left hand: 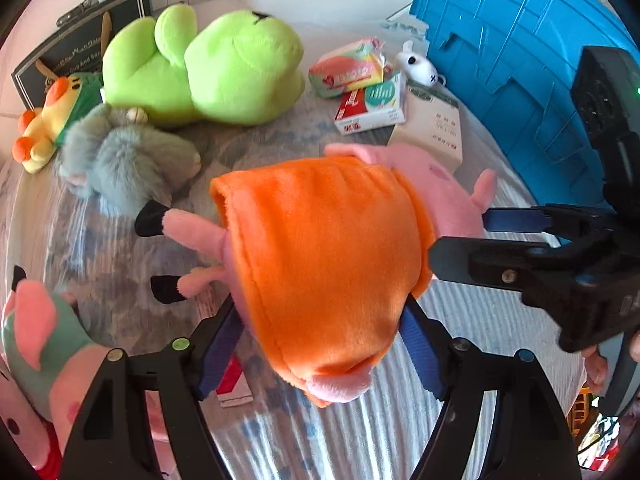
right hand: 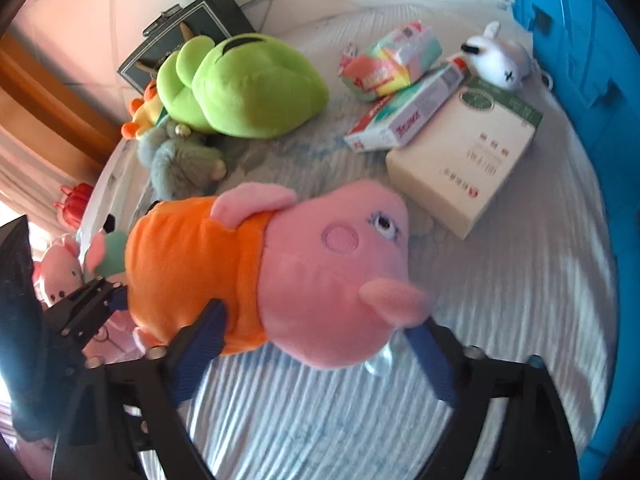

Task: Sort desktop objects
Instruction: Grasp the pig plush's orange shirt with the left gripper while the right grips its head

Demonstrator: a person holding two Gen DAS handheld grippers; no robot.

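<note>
Showing pig plush's [right hand: 280, 276] eye [right hand: 384, 224].

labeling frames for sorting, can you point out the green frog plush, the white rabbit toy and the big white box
green frog plush [left hand: 240, 68]: left wrist view, on its rounded body
white rabbit toy [right hand: 504, 60]: right wrist view, on its head
big white box [right hand: 472, 156]: right wrist view, on its printed top face

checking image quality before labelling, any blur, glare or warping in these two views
Right wrist view: the pig plush and the white box look motion-smeared, sunlit streaks on the cloth. Left wrist view: sharper; fisheye bends the blue crate and darkens corners.
</note>
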